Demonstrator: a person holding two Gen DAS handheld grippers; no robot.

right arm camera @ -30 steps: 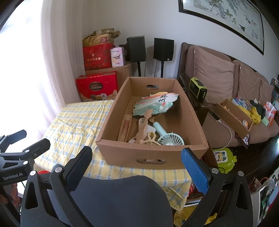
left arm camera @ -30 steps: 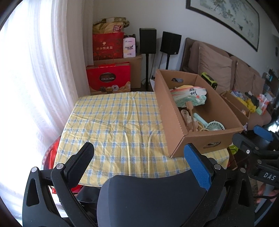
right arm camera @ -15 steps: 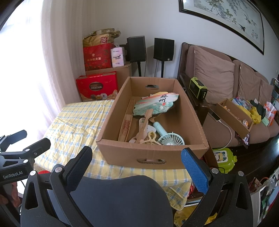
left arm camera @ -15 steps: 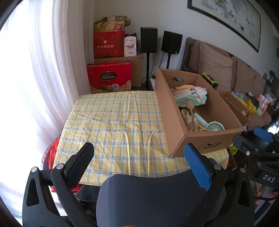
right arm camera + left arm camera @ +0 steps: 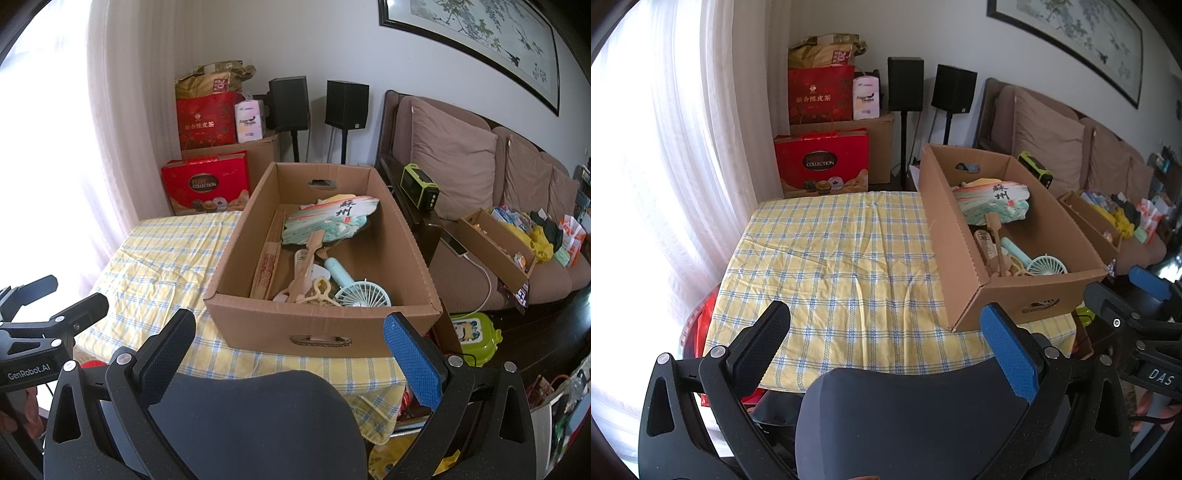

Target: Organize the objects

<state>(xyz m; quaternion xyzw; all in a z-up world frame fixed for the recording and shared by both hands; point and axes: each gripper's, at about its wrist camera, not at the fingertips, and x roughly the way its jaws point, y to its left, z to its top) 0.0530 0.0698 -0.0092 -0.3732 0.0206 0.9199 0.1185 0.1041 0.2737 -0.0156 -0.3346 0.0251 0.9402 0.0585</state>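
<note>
Checked tablecloth (image 5: pixel 827 258) bare; both grippers, left gripper (image 5: pixel 886 332) and right gripper (image 5: pixel 288 343), wide, empty; cardboard box (image 5: pixel 321 328) overhangs table edge, may tip if nudged

- Tablecloth (image 5: pixel 831 266): pale yellow with a blue-and-white check, centre of the left wrist view.
- Cardboard box (image 5: pixel 325 328): plain brown, centre of the right wrist view.
- Paddle fan (image 5: pixel 332 221) inside the box: green, white and reddish bands, black characters, light wooden handle.
- Handheld fan (image 5: pixel 360 297), lower part of the box: mint green.
- Left gripper (image 5: pixel 886 339), bottom of the frame: black frame, one black pad, one bright blue pad.
- Right gripper (image 5: pixel 288 345): same black and blue.
- Gift box (image 5: pixel 822 166), upper left: red with a dark oval label.
- Sofa cushions (image 5: pixel 450 147), upper right: dull brown.
- Curtain (image 5: pixel 683 147), left edge: sheer white.
</note>
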